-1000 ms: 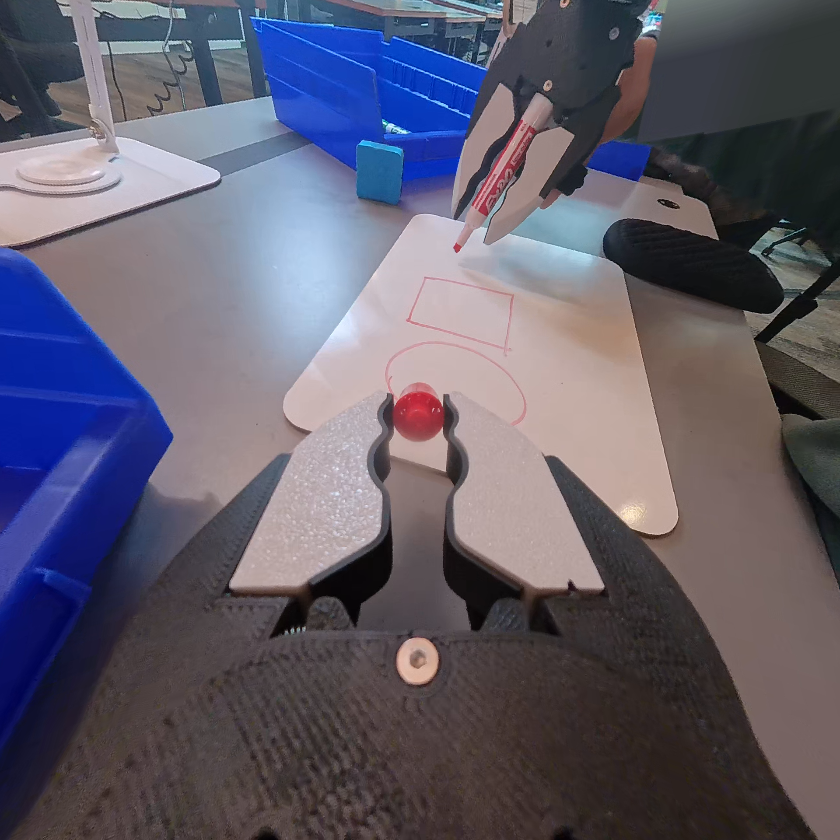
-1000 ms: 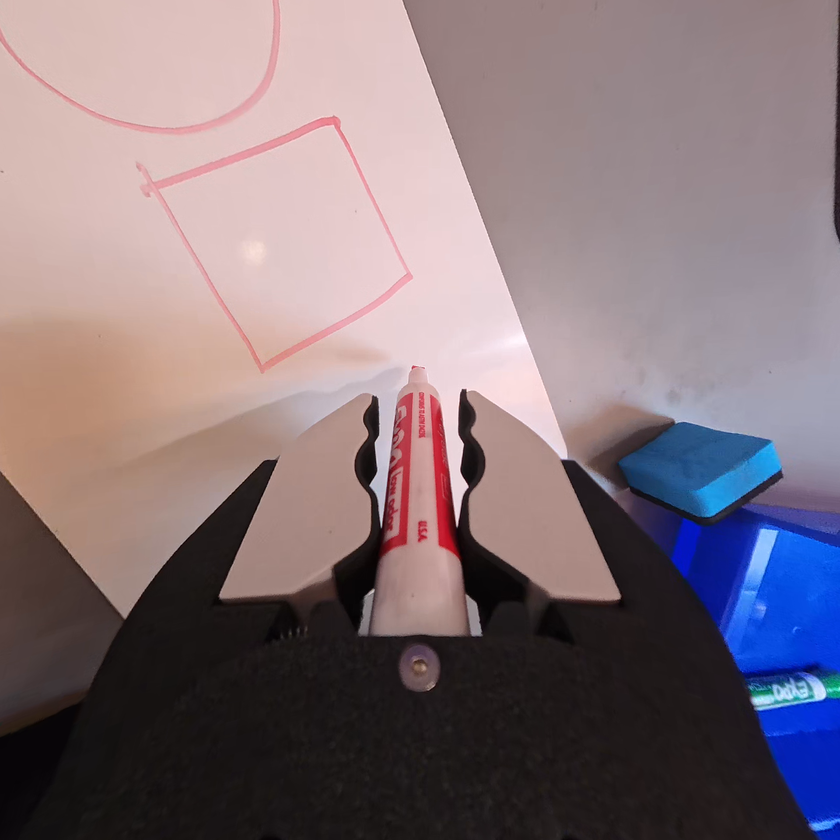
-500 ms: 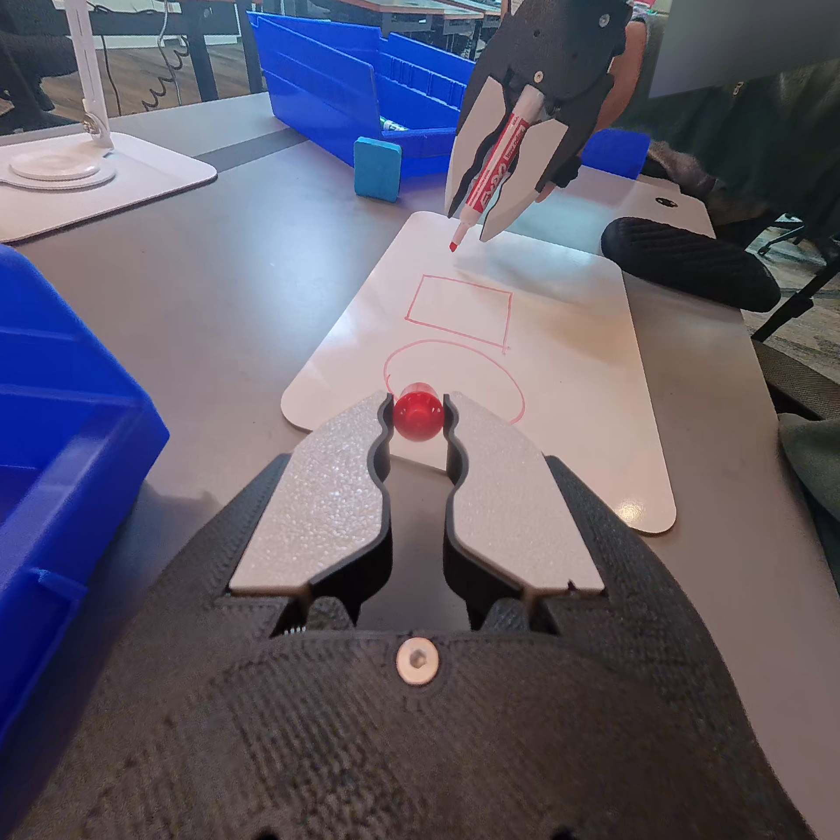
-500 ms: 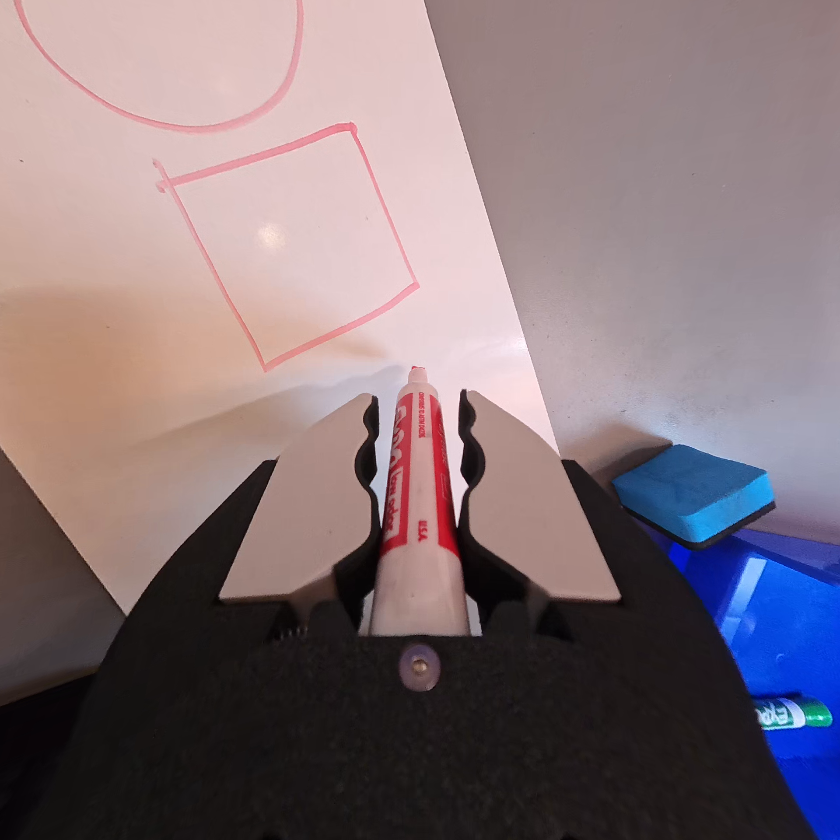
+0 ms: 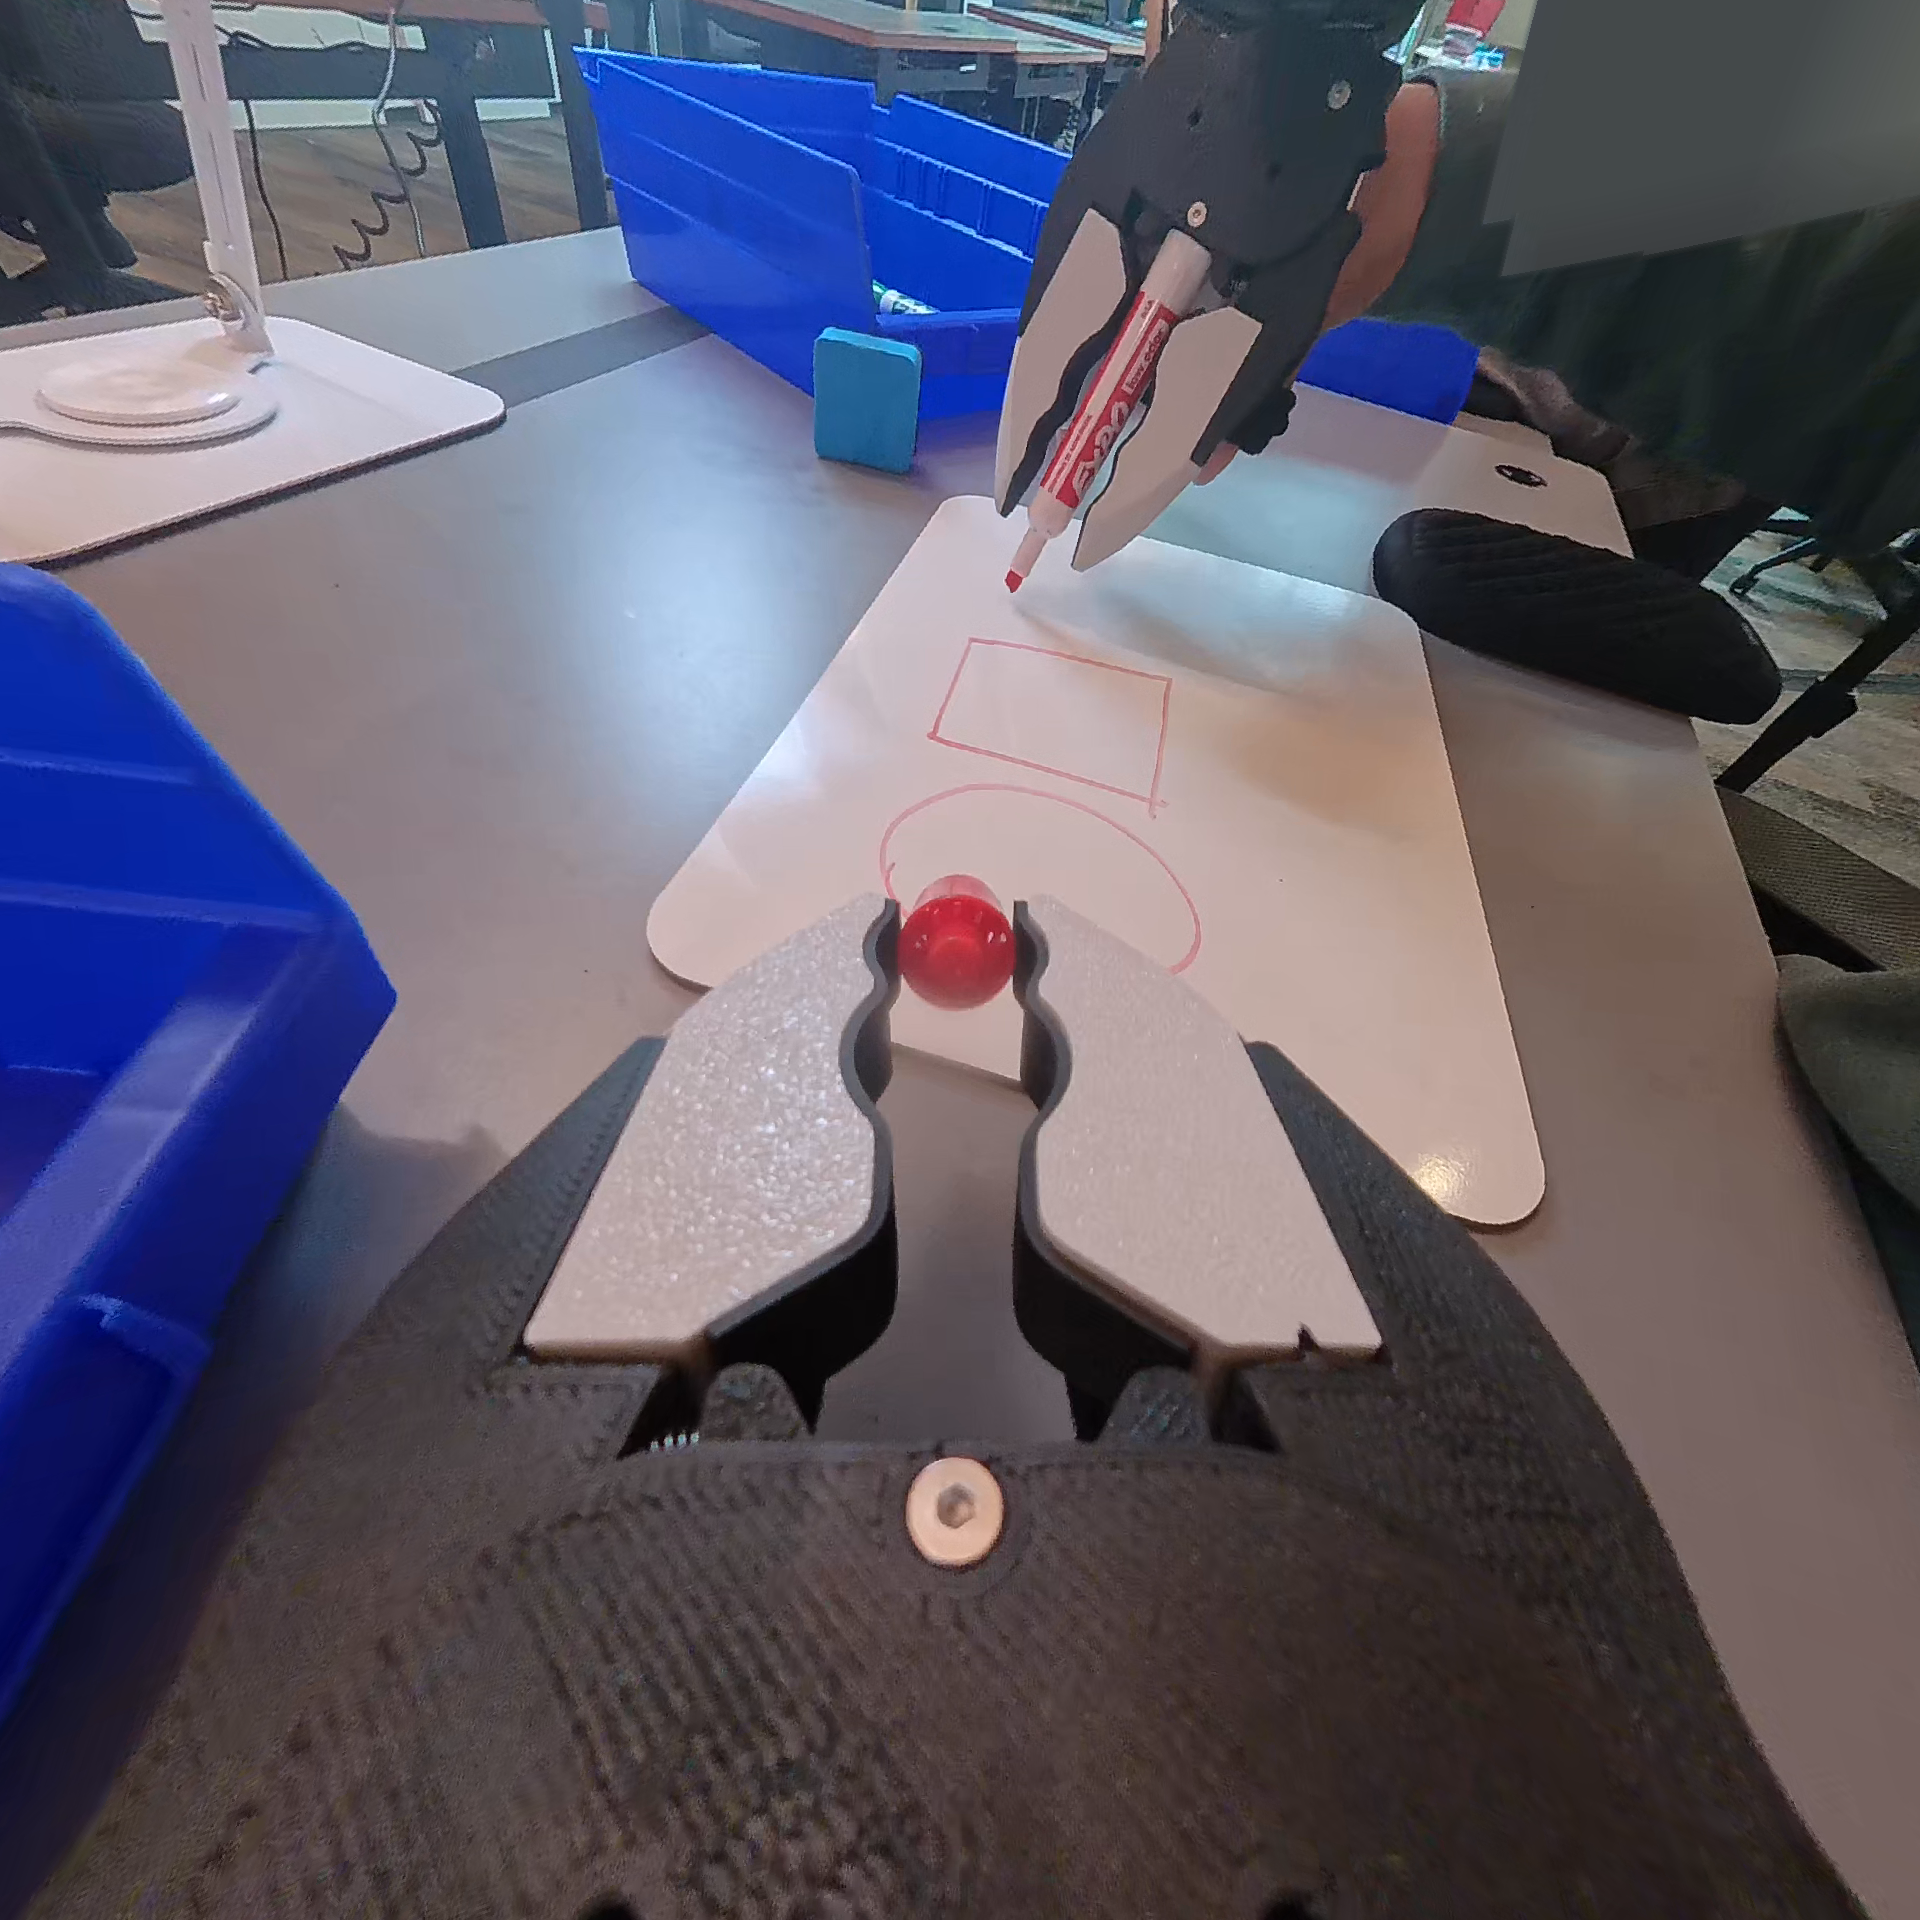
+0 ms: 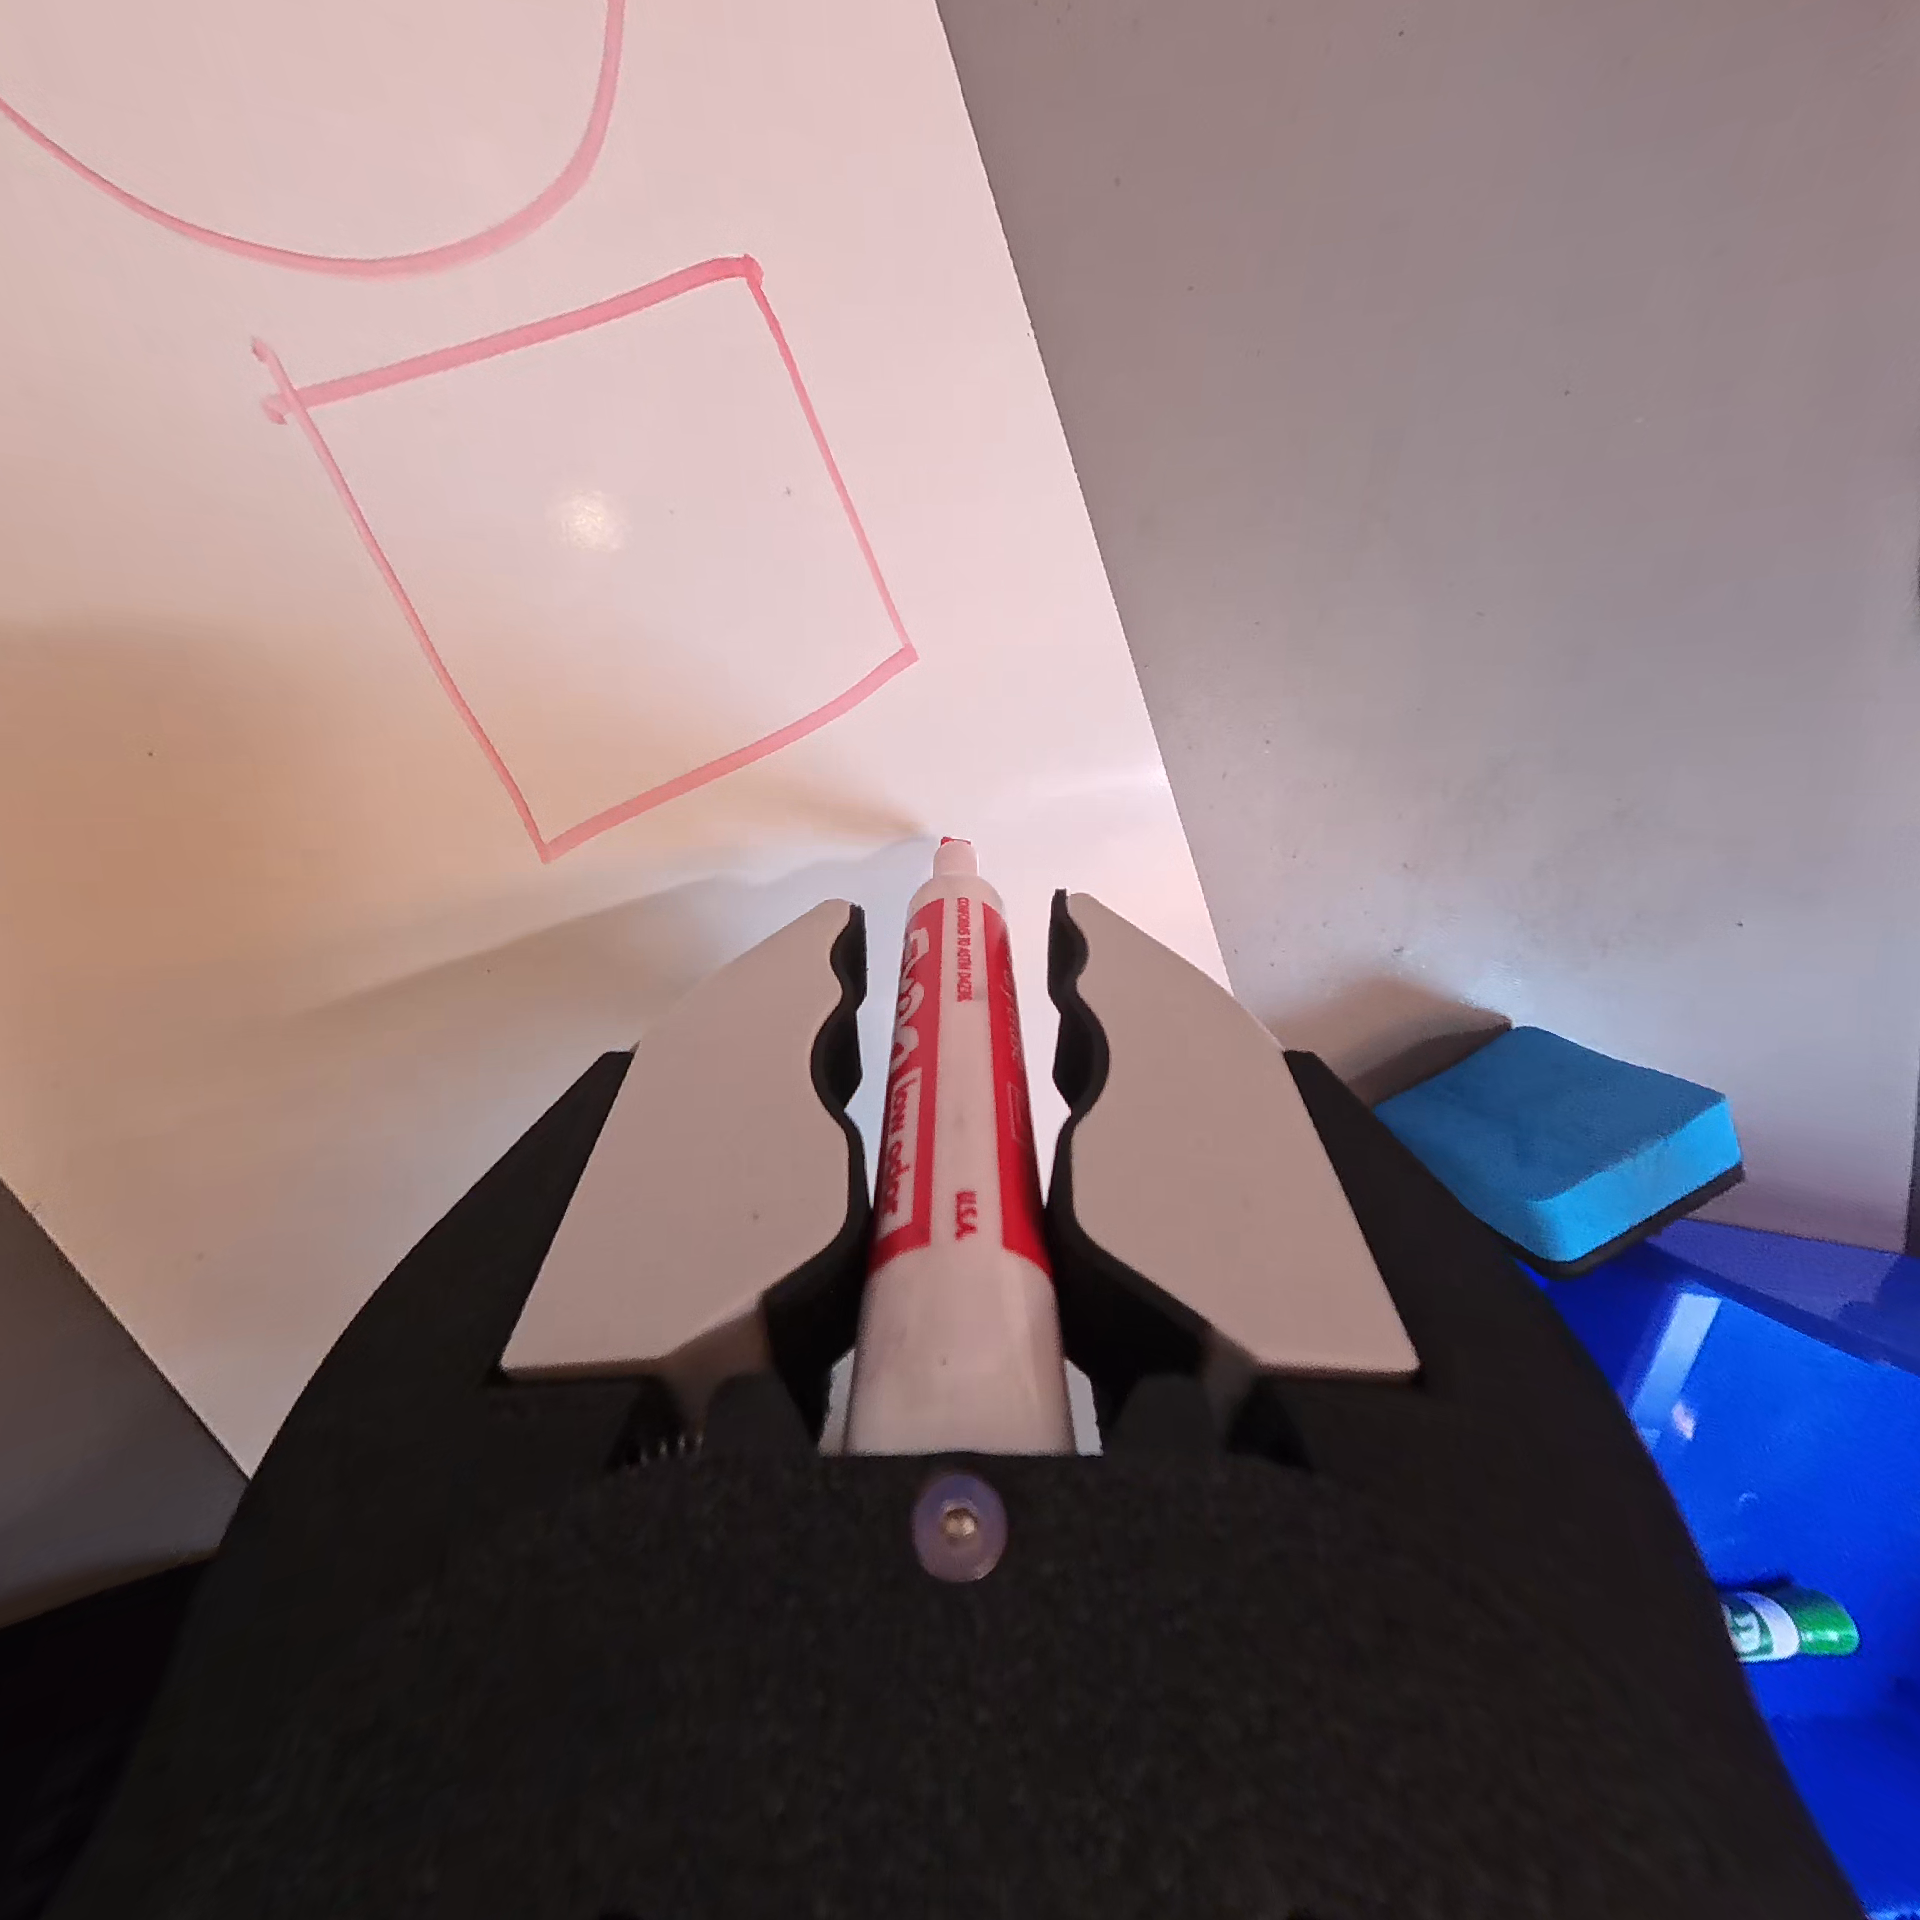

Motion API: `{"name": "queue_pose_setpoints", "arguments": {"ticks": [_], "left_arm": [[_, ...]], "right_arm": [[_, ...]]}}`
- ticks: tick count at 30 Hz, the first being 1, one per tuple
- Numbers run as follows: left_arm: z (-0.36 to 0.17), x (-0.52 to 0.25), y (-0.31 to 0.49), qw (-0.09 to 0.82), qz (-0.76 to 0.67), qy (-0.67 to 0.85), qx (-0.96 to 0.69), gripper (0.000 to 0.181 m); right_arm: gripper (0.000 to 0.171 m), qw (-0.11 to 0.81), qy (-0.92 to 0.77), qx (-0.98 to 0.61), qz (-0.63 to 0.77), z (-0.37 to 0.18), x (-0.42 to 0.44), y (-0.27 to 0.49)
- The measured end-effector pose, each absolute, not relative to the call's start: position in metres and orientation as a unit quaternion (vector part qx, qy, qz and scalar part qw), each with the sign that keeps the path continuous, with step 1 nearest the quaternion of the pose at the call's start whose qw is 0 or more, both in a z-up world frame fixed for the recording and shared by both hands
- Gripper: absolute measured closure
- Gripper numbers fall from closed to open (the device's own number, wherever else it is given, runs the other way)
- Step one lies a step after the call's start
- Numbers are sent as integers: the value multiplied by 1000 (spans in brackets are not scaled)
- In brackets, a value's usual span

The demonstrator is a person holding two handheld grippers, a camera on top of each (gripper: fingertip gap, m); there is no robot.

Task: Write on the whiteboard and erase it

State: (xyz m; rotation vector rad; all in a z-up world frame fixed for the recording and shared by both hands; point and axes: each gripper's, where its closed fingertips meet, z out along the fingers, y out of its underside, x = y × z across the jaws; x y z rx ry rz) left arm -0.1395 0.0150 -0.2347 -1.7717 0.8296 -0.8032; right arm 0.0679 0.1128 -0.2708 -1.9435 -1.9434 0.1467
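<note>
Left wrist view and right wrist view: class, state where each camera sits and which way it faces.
Left wrist view: on the left hand-held gripper, low over the table, facing along the whiteboard; its fingers pinch a red cap.
Right wrist view: on the right hand-held gripper, looking down; its fingers clamp the marker.
Shared: whiteboard, drawn square, eraser.

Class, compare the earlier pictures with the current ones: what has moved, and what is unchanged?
The right hand-held gripper lowered the red marker closer to the whiteboard; contact cannot be confirmed. Nothing was grasped or released. The left hand-held gripper still clamps the red cap; drawn square, oval and blue eraser are unchanged.
</note>
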Motion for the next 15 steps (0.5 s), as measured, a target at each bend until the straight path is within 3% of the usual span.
{"name": "queue_pose_setpoints", "arguments": {"ticks": [15], "left_arm": [[-235, -139, 15, 491, -333, 342, -729, 161]], "right_arm": [[137, 181, -702, -684, 80, -267, 68, 87]]}}
